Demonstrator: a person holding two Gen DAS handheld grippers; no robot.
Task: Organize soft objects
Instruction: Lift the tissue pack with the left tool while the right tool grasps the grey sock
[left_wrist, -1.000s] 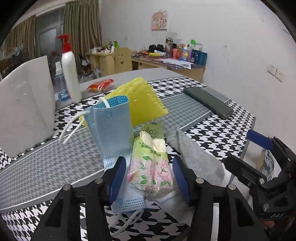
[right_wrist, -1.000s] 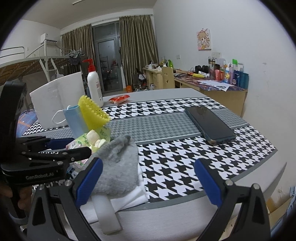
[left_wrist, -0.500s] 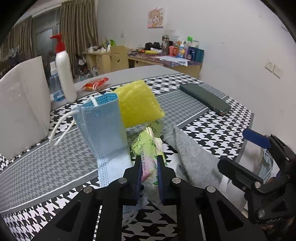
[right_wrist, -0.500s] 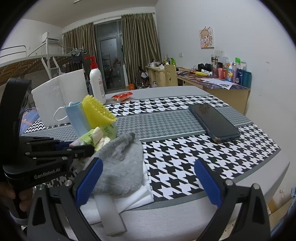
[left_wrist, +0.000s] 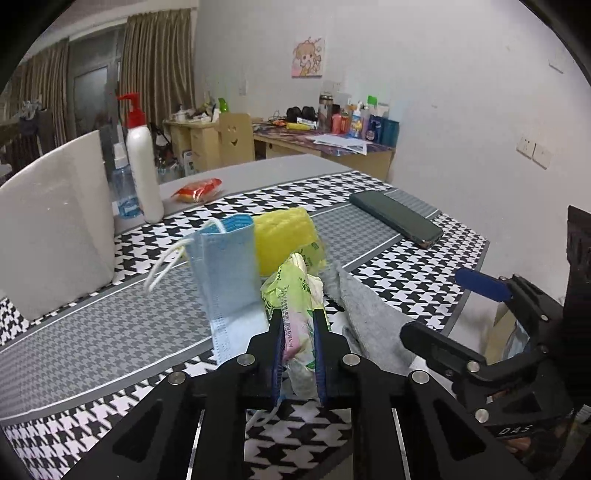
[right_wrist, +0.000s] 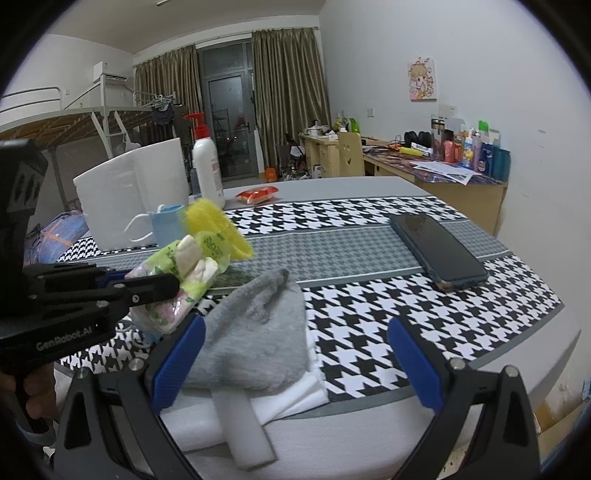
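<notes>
My left gripper (left_wrist: 298, 328) is shut on a green tissue pack (left_wrist: 295, 295) and holds it above the table; the pack also shows in the right wrist view (right_wrist: 177, 273). A blue face mask (left_wrist: 225, 266) and a yellow sponge (left_wrist: 284, 236) stand just behind it. A grey cloth (left_wrist: 365, 317) lies to the right on white foam pieces (right_wrist: 255, 410). My right gripper (right_wrist: 295, 362) is open and empty, its fingers on either side of the grey cloth's (right_wrist: 258, 332) right edge near the table's front edge.
A dark phone (right_wrist: 436, 251) lies at the right on the houndstooth table cover (right_wrist: 369, 325). A white foam block (left_wrist: 51, 218), a pump bottle (left_wrist: 142, 166), a water bottle (left_wrist: 122, 188) and a red snack packet (left_wrist: 197, 188) stand at the back left.
My left gripper has closed on the tissue pack and lifted it off the table. The right gripper has stayed open and moved little.
</notes>
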